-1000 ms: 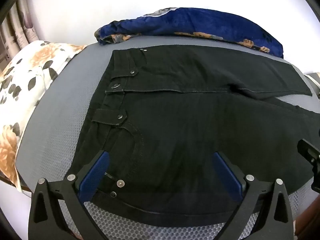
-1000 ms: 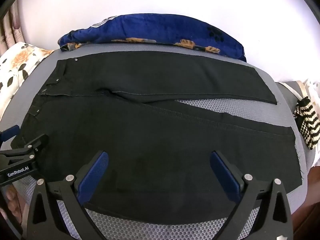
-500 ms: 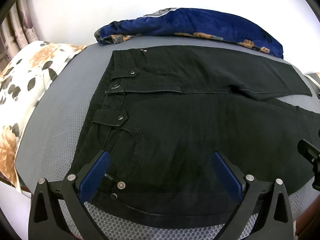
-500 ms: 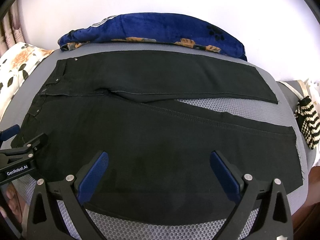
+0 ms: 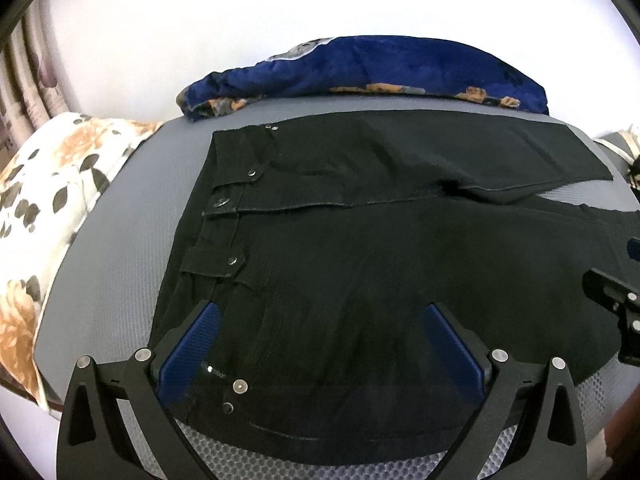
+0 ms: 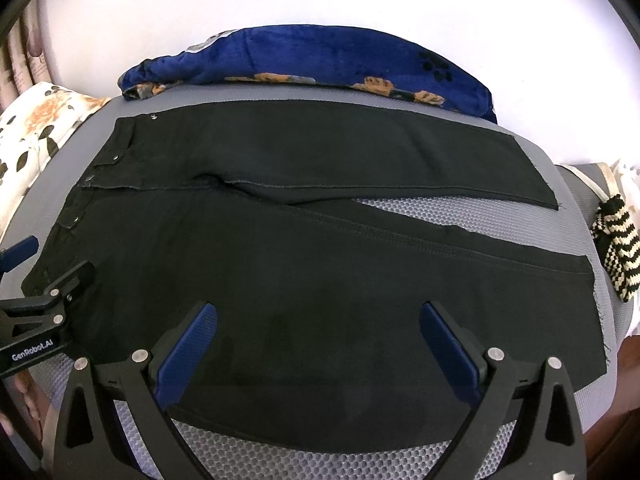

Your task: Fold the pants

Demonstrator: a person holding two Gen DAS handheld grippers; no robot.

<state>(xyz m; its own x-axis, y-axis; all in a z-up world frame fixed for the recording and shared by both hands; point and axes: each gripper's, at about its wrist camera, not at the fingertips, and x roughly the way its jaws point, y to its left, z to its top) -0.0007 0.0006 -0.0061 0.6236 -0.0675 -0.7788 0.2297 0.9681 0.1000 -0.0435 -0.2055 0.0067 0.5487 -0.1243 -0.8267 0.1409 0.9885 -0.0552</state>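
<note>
Black pants [image 5: 360,248] lie flat on a grey mesh surface [image 5: 112,248], waistband to the left, both legs spread to the right [image 6: 320,272]. My left gripper [image 5: 320,316] is open, its blue pads [image 5: 188,348] over the near hip and pocket area by the waistband. My right gripper [image 6: 318,316] is open over the near leg, about mid-length. Neither holds cloth. Each gripper shows at the edge of the other's view: the right one in the left wrist view [image 5: 616,300], the left one in the right wrist view [image 6: 44,312].
A blue blanket with orange flowers [image 6: 312,60] lies along the far edge by a white wall. A floral pillow [image 5: 44,184] is at the left. A black-and-cream striped knitted item [image 6: 616,248] lies at the right edge. The near mesh edge [image 6: 320,464] is below my grippers.
Both grippers have crept slightly forward and down over the pants. The pants have not moved.
</note>
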